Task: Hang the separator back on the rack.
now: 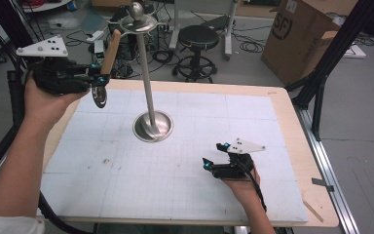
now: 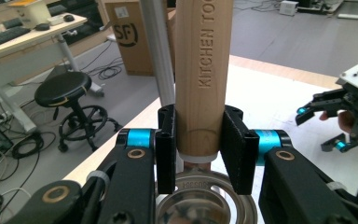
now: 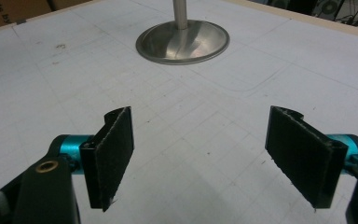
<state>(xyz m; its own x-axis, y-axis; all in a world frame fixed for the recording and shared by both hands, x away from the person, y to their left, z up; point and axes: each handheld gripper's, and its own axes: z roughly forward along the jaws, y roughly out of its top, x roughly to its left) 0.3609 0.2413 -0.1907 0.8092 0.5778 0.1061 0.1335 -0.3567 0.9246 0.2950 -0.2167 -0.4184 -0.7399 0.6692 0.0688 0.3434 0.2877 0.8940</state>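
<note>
Two fingers (image 2: 237,144) clamp the wooden handle (image 2: 201,70); its metal head (image 2: 205,205) hangs below.

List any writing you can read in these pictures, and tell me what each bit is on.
"KITCHEN TOO": cut off by the frame edge, engraved down the wooden handle held in the left claw.
"SF": logo on the cardboard box, seen in the left gripper view and the high view.
Stamped letters on the metal ferrule under the handle: too small to read.
White label on the box top in the high view: too blurred to read.
</note>
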